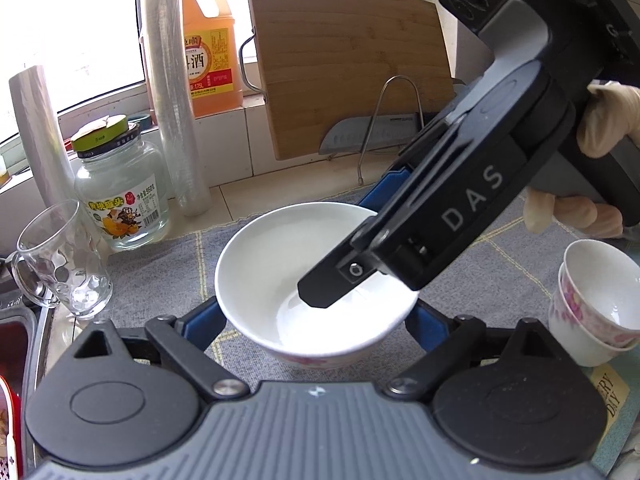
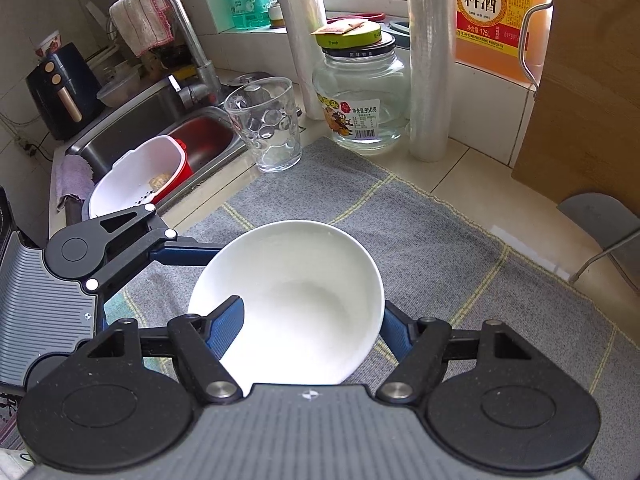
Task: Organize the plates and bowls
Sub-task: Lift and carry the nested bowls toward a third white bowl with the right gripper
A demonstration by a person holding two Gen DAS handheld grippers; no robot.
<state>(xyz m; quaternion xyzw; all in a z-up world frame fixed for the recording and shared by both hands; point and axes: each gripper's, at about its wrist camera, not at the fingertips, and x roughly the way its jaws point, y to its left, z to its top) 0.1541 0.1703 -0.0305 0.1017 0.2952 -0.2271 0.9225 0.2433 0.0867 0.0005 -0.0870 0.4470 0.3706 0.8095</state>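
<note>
Right gripper tilted down, pinching white bowl rim with 1 finger inside. Left gripper wide open around bowl. Bowl on gray cloth, near stacked cups.

Daylight is pouring in from the window at the far side, blowing out to plain white in both views. It is glaring off the inside of the white bowl, washing out its detail. Shadows on the grey mat are staying soft. Fisheye distortion is bending straight edges near the frame borders, and the corners are darkening. Focus is holding sharp throughout.
</note>
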